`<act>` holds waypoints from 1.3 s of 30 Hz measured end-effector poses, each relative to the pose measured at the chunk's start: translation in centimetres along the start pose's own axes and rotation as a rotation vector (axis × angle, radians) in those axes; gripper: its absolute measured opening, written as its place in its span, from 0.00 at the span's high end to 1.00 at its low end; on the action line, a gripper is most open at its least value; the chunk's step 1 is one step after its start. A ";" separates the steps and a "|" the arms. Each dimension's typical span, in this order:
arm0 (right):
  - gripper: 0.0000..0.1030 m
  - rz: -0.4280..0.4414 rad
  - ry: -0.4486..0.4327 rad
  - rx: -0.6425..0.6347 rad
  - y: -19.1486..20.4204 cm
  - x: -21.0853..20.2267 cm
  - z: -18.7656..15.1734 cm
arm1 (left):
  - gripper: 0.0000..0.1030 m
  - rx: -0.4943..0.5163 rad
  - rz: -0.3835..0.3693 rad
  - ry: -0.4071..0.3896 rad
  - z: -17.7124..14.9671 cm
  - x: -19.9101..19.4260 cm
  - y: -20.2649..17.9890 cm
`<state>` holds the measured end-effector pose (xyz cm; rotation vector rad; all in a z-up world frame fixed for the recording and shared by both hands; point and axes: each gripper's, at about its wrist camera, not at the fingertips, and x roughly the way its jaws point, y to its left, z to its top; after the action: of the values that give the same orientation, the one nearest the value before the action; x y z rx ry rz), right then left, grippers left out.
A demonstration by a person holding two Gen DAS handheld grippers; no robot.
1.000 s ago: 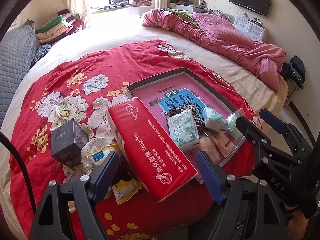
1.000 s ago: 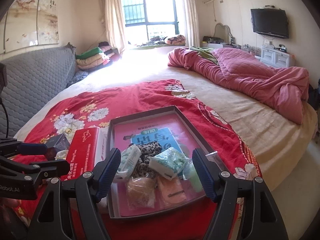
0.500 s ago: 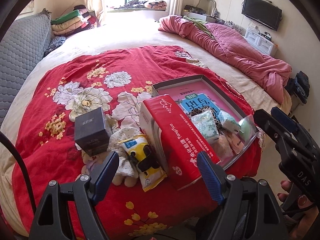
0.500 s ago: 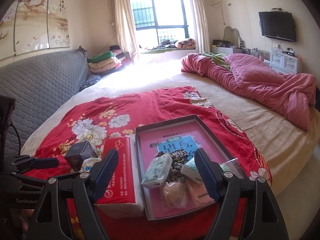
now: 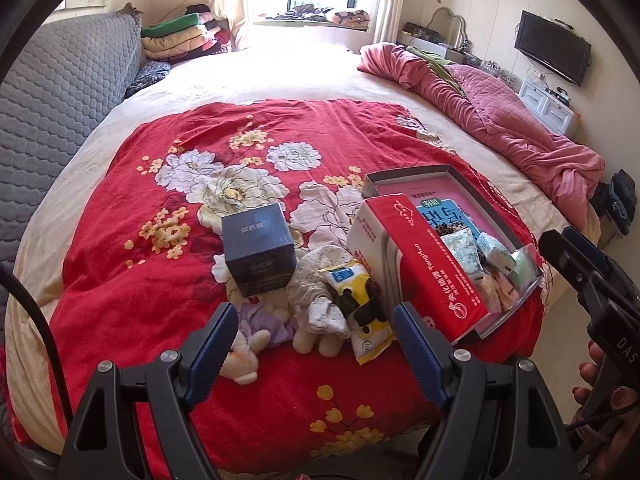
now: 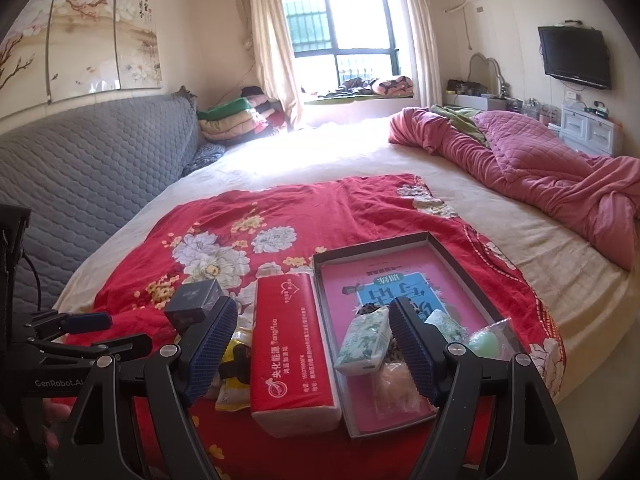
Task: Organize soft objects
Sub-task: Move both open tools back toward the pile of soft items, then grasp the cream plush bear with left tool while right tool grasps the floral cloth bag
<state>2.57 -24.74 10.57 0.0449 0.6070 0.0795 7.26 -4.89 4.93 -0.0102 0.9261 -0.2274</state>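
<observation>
On the red flowered bedspread [image 5: 160,280] lie a plush toy [image 5: 316,304] in a pale dress, a yellow snack packet [image 5: 360,300], a dark blue box [image 5: 258,250] and a red tissue pack [image 5: 424,264] [image 6: 294,344]. Beside the pack sits a grey tray [image 6: 452,260] with a pink book, small tissue packets [image 6: 364,340] and other soft bits. My left gripper [image 5: 316,344] hangs open above the plush toy, nothing between its fingers. My right gripper [image 6: 310,348] is open above the tissue pack and tray, holding nothing.
A crumpled pink quilt [image 6: 540,168] lies at the far right of the bed. A grey padded headboard [image 6: 80,176] runs along the left, with folded blankets [image 6: 232,120] by the window. The bed's near edge is right below the objects.
Both views have shifted right and back: the plush toy and blue box now sit before my left gripper, the tissue pack before my right. Nothing was picked up.
</observation>
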 end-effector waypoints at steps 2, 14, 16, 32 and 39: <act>0.23 0.008 0.000 -0.015 0.4 0.0 0.0 | 0.23 -0.024 0.007 -0.006 0.0 -0.3 1.3; 0.23 0.081 0.056 -0.145 4.9 1.9 -1.0 | 0.23 -0.156 0.076 0.028 -1.3 1.0 8.3; 0.23 0.091 0.070 -0.176 5.8 2.4 -1.4 | 0.23 -0.167 0.080 0.036 -1.7 1.4 9.1; 0.23 0.092 0.181 -0.527 13.3 7.6 -6.4 | 0.23 -0.172 0.047 0.141 -4.1 6.1 9.9; 0.35 0.095 0.190 -0.661 15.1 10.4 -7.9 | 0.23 -0.157 0.031 0.170 -4.7 7.8 9.9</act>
<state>5.62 -8.64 -0.86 -0.5802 0.7436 0.3761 9.91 3.64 -5.18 -0.1231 1.1112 -0.1274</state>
